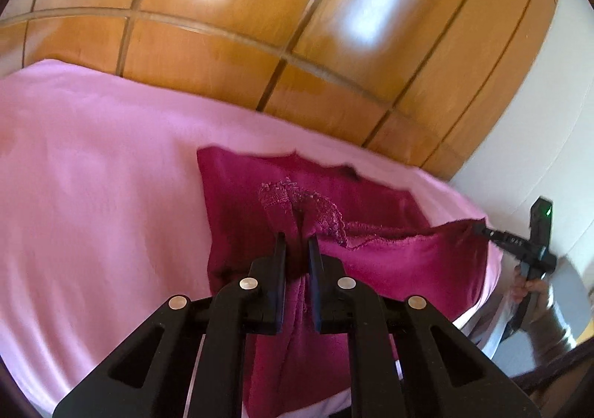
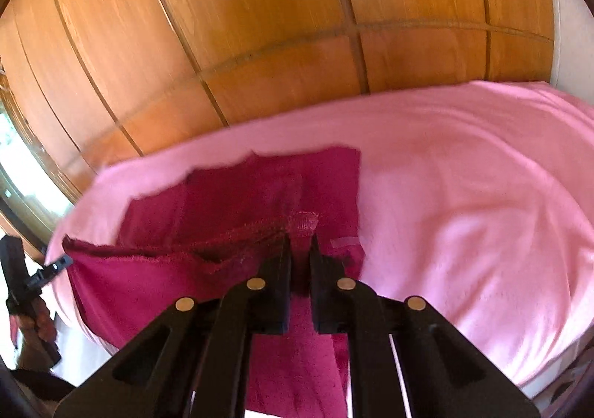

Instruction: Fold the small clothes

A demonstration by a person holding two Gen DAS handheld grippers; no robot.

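A small magenta garment (image 1: 389, 262) lies partly on the pink sheet (image 1: 92, 165), its near edge lifted and stretched between both grippers. My left gripper (image 1: 297, 239) is shut on one corner of it, with lace trim (image 1: 300, 199) just past the fingertips. My right gripper (image 2: 300, 238) is shut on the other corner of the garment (image 2: 222, 202). The right gripper also shows in the left wrist view (image 1: 482, 228), and the left gripper in the right wrist view (image 2: 65, 262), each pinching the cloth's far end.
The pink sheet (image 2: 464, 195) covers a bed. A wooden panelled wardrobe (image 1: 297, 28) stands right behind it. A white wall (image 1: 549, 102) is at the right. A window (image 2: 15, 165) is at the far left.
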